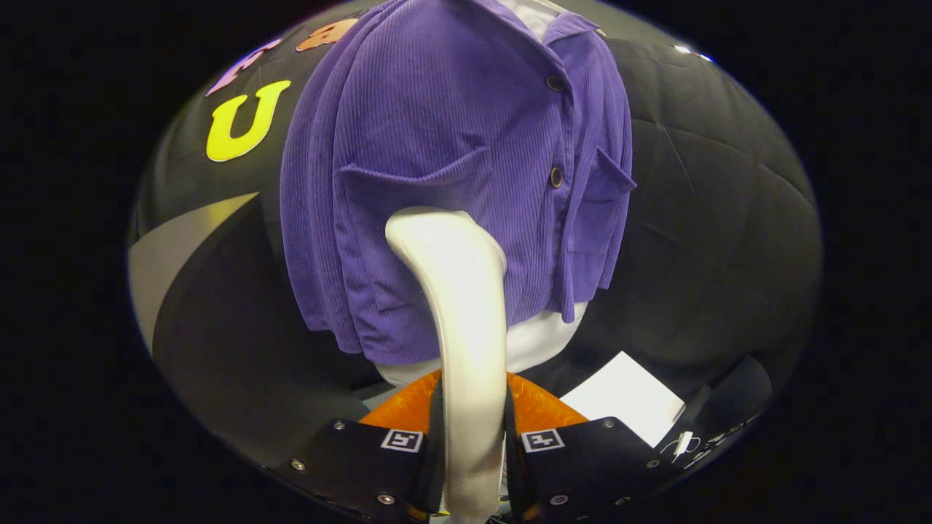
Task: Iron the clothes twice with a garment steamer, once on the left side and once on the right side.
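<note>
Pressing toward the purple ribbed jacket point(451, 145), the garment steamer point(462, 306) rises from between the fingers, its head meeting the cloth just under the chest pocket point(408, 185), likely so steam reaches the fabric directly. The tool point(470, 444) is clamped on the steamer's handle. The pocket looks flat; its contents cannot be told. The jacket hangs buttoned on a white dress form point(542, 338), a white sheet point(630, 404) lying below.

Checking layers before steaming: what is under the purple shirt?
A white garment shows below the purple shirt's hem and at its collar; the rest is covered. The hand-held gripper is shut on the steamer.
</note>
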Motion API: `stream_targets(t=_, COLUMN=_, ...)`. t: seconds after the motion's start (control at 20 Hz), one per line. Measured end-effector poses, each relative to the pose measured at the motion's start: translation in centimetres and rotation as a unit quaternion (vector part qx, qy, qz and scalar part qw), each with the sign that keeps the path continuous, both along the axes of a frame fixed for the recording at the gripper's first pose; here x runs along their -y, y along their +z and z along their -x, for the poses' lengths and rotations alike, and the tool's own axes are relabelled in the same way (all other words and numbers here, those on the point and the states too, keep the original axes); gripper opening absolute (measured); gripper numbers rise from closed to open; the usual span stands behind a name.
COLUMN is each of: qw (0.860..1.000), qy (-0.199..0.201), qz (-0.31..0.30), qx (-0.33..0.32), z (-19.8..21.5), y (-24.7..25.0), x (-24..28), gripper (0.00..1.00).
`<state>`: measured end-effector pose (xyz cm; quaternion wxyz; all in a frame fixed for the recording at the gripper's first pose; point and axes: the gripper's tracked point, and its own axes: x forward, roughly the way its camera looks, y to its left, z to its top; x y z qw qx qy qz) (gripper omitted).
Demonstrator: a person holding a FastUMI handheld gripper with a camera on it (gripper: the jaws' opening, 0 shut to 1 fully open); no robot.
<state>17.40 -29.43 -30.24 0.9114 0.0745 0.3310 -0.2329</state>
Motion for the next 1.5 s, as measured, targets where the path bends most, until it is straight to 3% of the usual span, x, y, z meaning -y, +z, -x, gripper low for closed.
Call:
stream_targets(t=0.4, qw=0.998, qy=-0.010, qz=-0.029, qx=-0.051, z=3.6, y=-4.3, x=-2.0, gripper=0.35)
stream_targets(t=0.65, qw=0.999, qy=-0.031, qz=-0.030, qx=-0.031, z=6.0, y=-3.0, x=-2.0, gripper=0.35)
stream_targets(t=1.0, qw=0.998, qy=-0.056, qz=0.004, qx=0.035, z=9.0, y=4.3, x=0.4, gripper=0.34)
stream_targets(t=1.5, qw=0.982, qy=-0.058, qz=0.042, qx=0.173, z=7.5, y=18.4, x=8.5, gripper=0.34)
